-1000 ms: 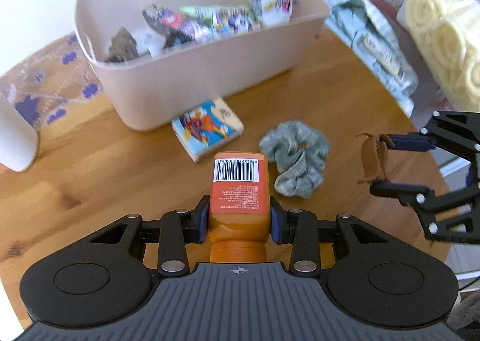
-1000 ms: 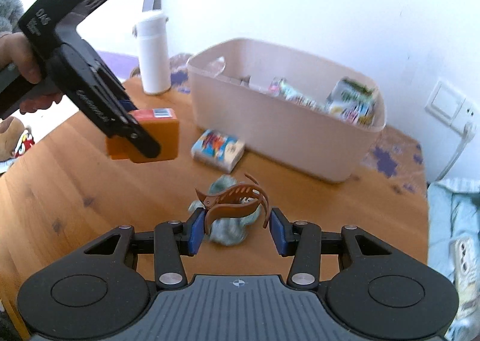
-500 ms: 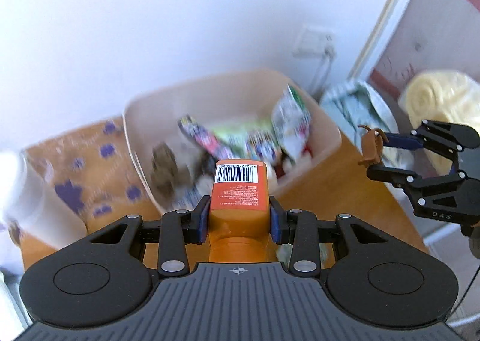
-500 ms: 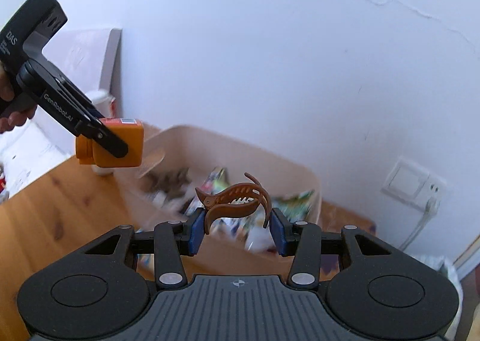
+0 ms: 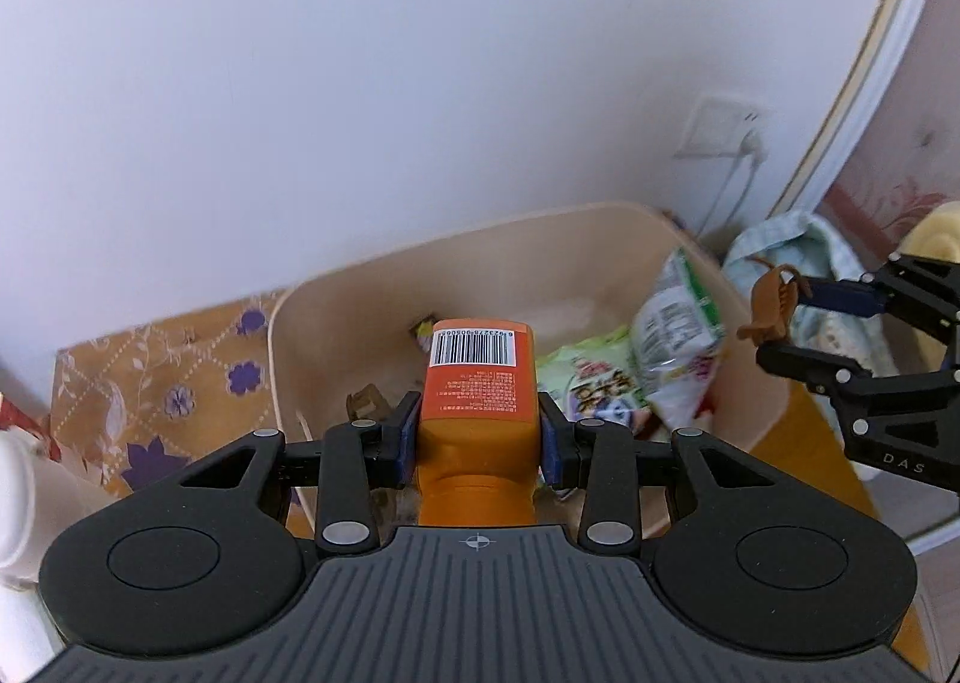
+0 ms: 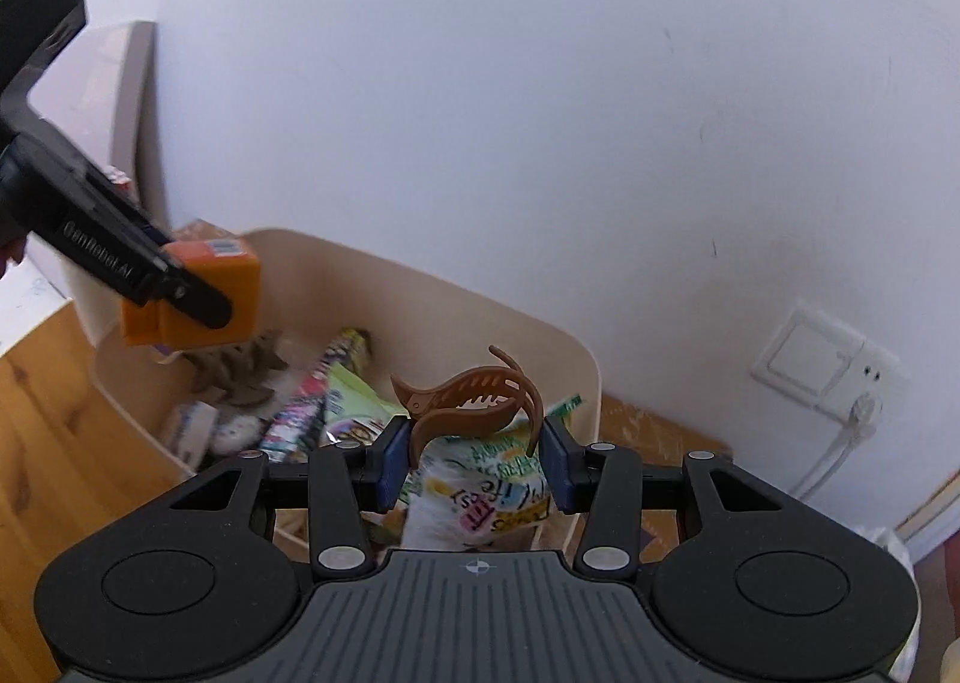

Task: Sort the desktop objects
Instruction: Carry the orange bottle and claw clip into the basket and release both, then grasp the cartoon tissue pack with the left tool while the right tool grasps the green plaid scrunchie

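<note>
Hovering over beige bin (image 5: 624, 215): left gripper (image 5: 478, 431) jaws clenched on orange bottle (image 5: 477, 383); right gripper (image 6: 474, 458) jaws grasping brown hair claw (image 6: 474, 395). Snack packets (image 6: 480, 479) inside.

- Your left gripper (image 5: 478, 431) clamps an orange plastic bottle (image 5: 477, 401) with a barcode label between its blue pads (image 5: 408, 437), held above the open beige plastic bin (image 5: 606, 239).
- Inside the bin you see crinkled snack packets (image 5: 678, 341) piled toward the right side.
- At your right, the right gripper (image 5: 780, 317) pinches a brown plastic hair claw clip (image 5: 768, 305) just beside the bin's right rim.
- A patterned tan cloth with purple flowers (image 5: 174, 365) lies left of the bin.
</note>
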`<state>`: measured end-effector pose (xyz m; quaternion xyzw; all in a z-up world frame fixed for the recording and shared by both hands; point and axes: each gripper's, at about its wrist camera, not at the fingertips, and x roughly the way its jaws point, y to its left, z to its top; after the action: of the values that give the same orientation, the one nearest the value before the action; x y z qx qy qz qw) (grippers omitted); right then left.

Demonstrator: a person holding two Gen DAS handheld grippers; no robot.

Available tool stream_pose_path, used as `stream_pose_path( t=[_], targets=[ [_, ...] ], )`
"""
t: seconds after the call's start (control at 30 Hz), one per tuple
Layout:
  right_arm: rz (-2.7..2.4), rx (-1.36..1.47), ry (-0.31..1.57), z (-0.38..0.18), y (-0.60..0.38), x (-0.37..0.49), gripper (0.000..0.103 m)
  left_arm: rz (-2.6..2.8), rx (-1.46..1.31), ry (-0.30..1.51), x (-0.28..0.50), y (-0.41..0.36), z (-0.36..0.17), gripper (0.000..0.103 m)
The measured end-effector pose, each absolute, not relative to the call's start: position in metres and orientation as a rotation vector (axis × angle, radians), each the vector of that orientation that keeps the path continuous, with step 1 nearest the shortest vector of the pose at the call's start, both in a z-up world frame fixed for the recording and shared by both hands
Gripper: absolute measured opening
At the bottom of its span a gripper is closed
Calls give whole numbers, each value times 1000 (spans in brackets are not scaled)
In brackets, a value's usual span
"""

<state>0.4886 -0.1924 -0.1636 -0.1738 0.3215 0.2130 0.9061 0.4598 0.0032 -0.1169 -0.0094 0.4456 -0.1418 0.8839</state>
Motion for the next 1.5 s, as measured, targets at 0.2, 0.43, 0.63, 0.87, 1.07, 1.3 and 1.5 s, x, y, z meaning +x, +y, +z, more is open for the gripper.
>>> stream_pose_path(
  t=[0.2,0.43,0.63,0.87,1.07,1.3,1.5],
  targets=[
    [430,-404,692,-181,-184,499,43,-231,0,1003,475,-4,-144,39],
    [452,-463,721,-190,-172,495,43,-158,49,1059,475,-5,-169,39],
    [477,-465,696,-185,-170,482,64,-168,51,1047,464,-2,-164,45],
    [497,-423,641,-169,-179,454,78,-240,17,1005,446,-2,-143,65],
    [517,-334,609,-160,-200,427,88,-307,54,1003,428,-1,-134,66],
    [515,-277,627,-165,-214,389,97,-321,63,986,402,12,-121,66],
    [555,-294,715,-192,-205,356,98,-320,51,1005,377,19,-125,70]
  ],
)
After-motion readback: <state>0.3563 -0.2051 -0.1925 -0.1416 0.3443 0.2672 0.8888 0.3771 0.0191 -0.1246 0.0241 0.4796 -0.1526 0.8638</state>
